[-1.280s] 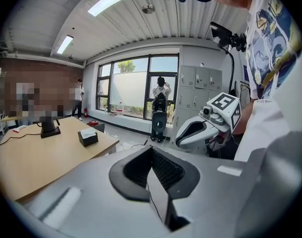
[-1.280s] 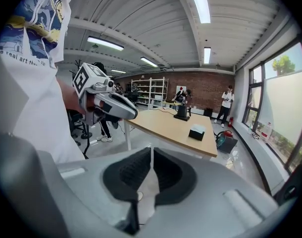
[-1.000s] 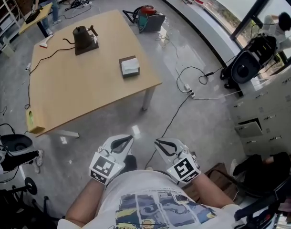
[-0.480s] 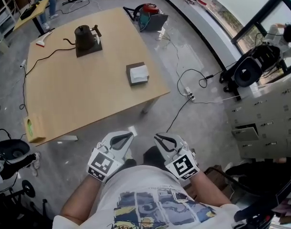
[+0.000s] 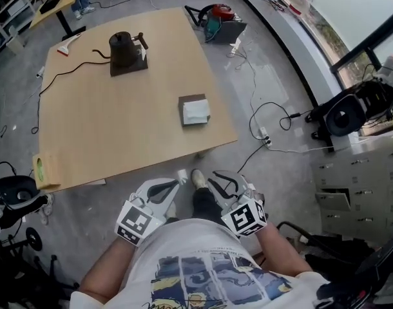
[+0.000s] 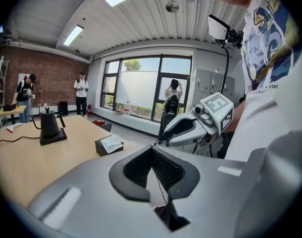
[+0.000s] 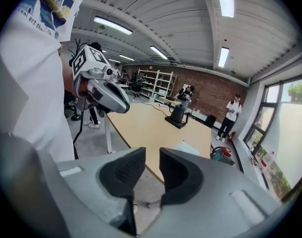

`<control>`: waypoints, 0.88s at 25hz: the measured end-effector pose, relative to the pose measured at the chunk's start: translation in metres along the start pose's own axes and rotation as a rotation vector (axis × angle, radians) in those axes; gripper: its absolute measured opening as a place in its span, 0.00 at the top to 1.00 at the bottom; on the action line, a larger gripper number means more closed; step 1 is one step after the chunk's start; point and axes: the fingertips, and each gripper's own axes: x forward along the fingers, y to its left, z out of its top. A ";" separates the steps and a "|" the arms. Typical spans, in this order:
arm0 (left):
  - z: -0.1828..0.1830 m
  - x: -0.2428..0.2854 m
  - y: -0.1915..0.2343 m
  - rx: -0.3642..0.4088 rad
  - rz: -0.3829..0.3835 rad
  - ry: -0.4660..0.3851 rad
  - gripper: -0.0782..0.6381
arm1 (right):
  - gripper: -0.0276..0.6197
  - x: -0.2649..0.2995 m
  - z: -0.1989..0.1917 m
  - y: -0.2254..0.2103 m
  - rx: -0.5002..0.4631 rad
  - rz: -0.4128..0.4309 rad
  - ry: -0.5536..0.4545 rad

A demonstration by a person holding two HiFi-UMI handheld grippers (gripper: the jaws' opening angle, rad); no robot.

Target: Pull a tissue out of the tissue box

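The dark tissue box (image 5: 195, 110) with a white tissue sticking out of its top sits near the right front edge of the wooden table (image 5: 87, 127). It also shows small in the left gripper view as the tissue box (image 6: 109, 145) and in the right gripper view as the tissue box (image 7: 186, 148). Both grippers hang in front of the person's body, short of the table edge and well apart from the box. My left gripper (image 5: 175, 184) (image 6: 152, 150) is shut and empty. My right gripper (image 5: 212, 184) (image 7: 152, 155) has its jaws opening, a narrow gap between the pads with nothing in it.
A black kettle (image 5: 125, 51) on its base stands at the far side of the table, its cord trailing left. A small yellow box (image 5: 45, 170) sits at the near left corner. Cables (image 5: 274, 118) run over the floor on the right, beside cabinets (image 5: 357, 172). A chair (image 5: 13, 195) stands left.
The person has walked closer to the table, so the box and the table edge are nearer to both grippers. The right jaws have parted slightly; the left jaws stay shut.
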 end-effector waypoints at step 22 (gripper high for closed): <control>0.059 0.085 0.074 -0.092 0.334 0.024 0.88 | 0.65 0.160 -0.067 -0.126 -0.474 0.223 0.013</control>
